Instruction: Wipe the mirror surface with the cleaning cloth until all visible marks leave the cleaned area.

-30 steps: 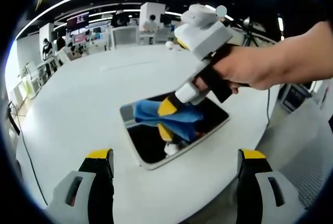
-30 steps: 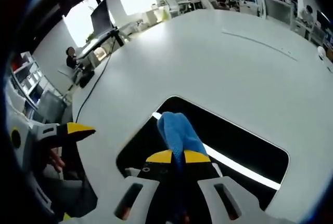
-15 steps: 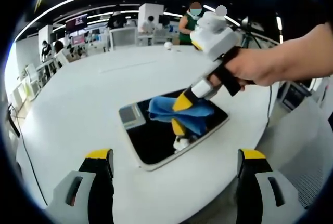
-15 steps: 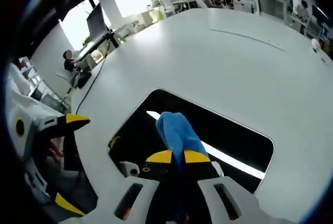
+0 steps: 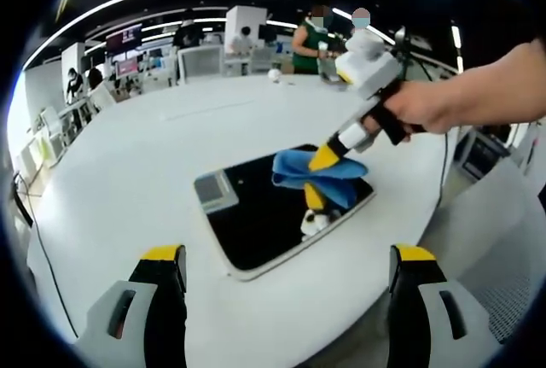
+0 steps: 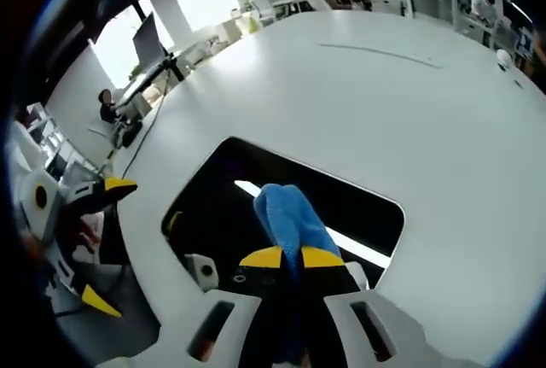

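Cloth [image 5: 317, 174], soft and light, is bunching in the clamped right gripper [image 5: 328, 160] over the fragile, slippery mirror [image 5: 256, 219] near the table [image 5: 119, 180] edge, while the left gripper [image 5: 288, 295] is idling with jaws apart.

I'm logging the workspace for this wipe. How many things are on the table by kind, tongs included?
Mirror: 1
Blue cleaning cloth: 1
Tongs: 2, left tongs, right tongs
Total: 4

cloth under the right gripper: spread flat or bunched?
Bunched. The blue cloth sits crumpled, pinched in the right gripper, on the mirror.
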`<state>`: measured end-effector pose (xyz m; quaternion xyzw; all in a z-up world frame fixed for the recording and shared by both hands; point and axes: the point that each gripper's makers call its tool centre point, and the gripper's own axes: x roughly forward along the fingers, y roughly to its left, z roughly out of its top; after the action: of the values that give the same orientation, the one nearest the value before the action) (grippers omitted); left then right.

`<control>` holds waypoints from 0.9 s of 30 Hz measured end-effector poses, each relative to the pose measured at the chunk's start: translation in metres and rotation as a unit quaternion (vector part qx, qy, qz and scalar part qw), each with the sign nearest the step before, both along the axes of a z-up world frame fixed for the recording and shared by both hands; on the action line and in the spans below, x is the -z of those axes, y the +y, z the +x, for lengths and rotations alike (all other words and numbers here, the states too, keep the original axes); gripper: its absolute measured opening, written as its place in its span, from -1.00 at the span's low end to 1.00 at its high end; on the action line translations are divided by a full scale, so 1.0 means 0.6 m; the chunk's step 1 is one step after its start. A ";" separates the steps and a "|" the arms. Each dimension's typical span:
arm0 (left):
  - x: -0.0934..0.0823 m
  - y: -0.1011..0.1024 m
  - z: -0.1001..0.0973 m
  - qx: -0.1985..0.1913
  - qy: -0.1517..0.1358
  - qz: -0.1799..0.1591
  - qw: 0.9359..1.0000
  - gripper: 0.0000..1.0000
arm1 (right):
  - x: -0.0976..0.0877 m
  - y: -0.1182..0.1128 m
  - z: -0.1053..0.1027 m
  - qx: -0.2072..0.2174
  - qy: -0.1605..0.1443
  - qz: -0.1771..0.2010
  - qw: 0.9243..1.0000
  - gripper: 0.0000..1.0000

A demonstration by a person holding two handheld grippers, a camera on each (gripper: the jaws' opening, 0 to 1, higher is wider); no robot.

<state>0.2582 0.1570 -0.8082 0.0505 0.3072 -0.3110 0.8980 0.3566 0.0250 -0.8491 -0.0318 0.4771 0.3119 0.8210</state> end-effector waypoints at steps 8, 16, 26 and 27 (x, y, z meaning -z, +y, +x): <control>-0.001 0.001 0.001 -0.002 -0.002 0.001 1.000 0.99 | 0.000 -0.032 0.000 0.008 0.001 -0.008 1.000 -1.00; 0.000 0.002 0.002 -0.004 -0.002 0.002 1.000 0.99 | 0.000 -0.055 -0.001 0.018 0.001 -0.013 1.000 -0.99; 0.001 0.001 0.002 -0.004 -0.001 0.000 1.000 0.99 | 0.001 -0.078 0.000 0.029 0.005 -0.019 0.999 -0.99; 0.001 0.001 0.003 -0.004 -0.001 0.000 1.000 0.99 | 0.001 -0.078 -0.001 0.029 0.005 -0.019 0.999 -0.99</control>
<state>0.2598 0.1574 -0.8086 0.0494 0.3062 -0.3075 0.8996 0.3562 -0.0217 -0.8496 -0.0320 0.4877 0.2789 0.8266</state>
